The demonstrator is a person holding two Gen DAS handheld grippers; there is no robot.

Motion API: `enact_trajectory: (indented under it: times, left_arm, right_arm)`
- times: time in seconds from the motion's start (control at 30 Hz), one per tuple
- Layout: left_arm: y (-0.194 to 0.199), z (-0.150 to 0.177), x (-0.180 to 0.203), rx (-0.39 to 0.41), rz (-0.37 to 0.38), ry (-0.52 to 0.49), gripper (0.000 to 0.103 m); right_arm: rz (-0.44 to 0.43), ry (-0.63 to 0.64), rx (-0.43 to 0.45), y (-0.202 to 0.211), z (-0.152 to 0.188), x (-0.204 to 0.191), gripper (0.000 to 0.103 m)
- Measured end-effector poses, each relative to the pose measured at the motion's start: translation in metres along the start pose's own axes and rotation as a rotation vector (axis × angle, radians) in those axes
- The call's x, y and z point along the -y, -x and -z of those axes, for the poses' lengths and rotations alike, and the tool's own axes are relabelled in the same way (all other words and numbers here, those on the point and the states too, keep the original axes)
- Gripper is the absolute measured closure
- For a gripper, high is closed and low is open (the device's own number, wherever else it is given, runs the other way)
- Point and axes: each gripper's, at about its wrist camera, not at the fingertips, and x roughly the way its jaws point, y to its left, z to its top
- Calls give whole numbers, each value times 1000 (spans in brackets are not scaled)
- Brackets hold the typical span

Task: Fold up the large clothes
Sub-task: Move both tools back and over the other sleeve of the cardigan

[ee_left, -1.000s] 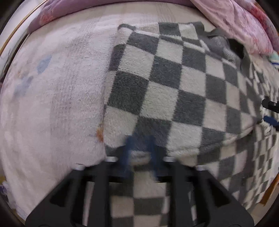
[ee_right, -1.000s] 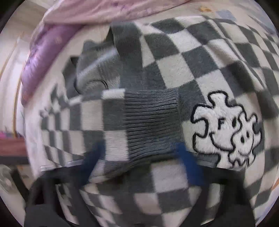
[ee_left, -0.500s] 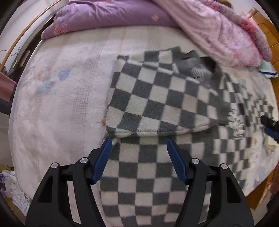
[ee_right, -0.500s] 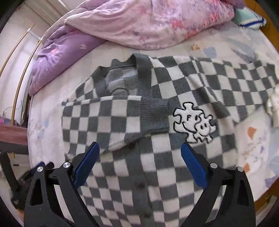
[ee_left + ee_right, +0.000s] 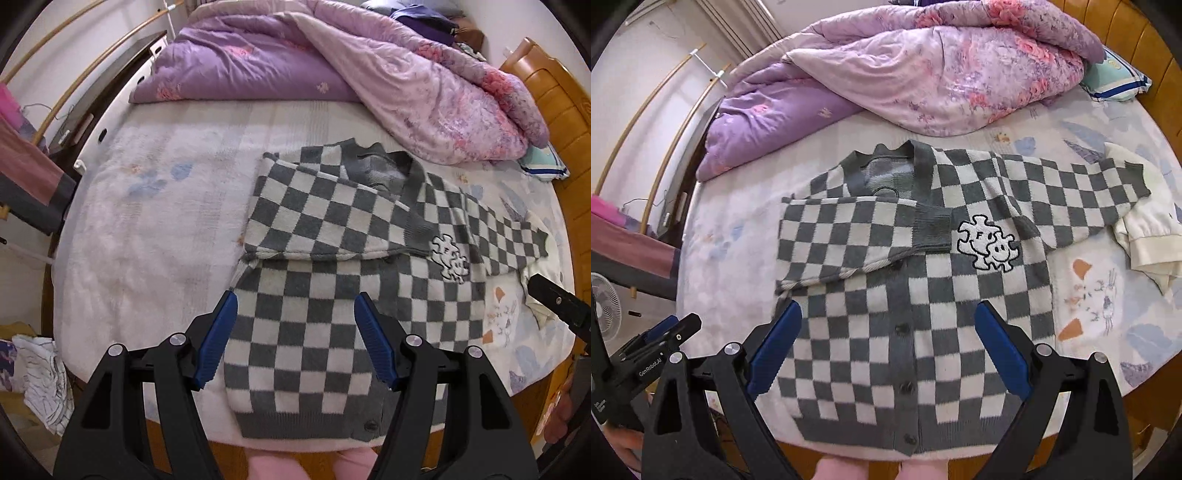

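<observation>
A grey-and-white checked cardigan [image 5: 332,332] [image 5: 923,332] lies flat on the bed, buttons up. One sleeve [image 5: 846,236] is folded across the chest, its grey cuff [image 5: 932,230] beside a white embroidered patch [image 5: 988,242]. The other sleeve [image 5: 1071,188] stretches out to the right. My left gripper [image 5: 295,306] hangs open high above the cardigan's lower left part, nothing between its blue pads. My right gripper [image 5: 888,310] is open too, above the button band, and holds nothing. The left gripper's tip [image 5: 661,328] shows at the lower left of the right wrist view.
A purple and pink quilt [image 5: 905,74] is heaped at the back of the bed. A cream garment [image 5: 1145,240] lies under the outstretched sleeve's end. A wooden headboard [image 5: 554,96] stands at the right. Clothes [image 5: 40,373] lie on the floor at the left. A person's legs [image 5: 849,469] are at the bed's near edge.
Both grippers have lifted well up from the cardigan. The left jaws, close together at the sleeve fold before, now stand open; the sleeve stays folded across the chest.
</observation>
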Motion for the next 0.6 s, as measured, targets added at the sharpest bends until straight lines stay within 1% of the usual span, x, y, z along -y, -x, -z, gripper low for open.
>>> enact_trajectory:
  times: [0.07,0.13,0.2,0.23,0.3,0.37,0.5,0.6]
  left_arm:
    - [17,10,4,26,-3,-8,36]
    - [30,19,7,30,0,-6,36]
    - [41,29,10,38,27,-8,36]
    - [47,33,12,42,39,-20,36]
    - [55,42,19,54,38,-61,36]
    - [62,51,25,62,74,-100,36]
    - [71,66,35,59,99,-151,36]
    - [82,76,48,72,129,-208,36]
  right_arm:
    - [10,3,8,11,11,-1,12]
    - [12,-11,12,23,25,-1,12]
    - [7,-40,17,34,40,2,12]
    - [10,-46,21,38,46,3,12]
    - [30,-64,40,49,61,4,12]
    - [37,-90,53,59,73,7,12]
    - [49,-197,102,88,100,18,12]
    - [85,-263,144,109,116,29,12]
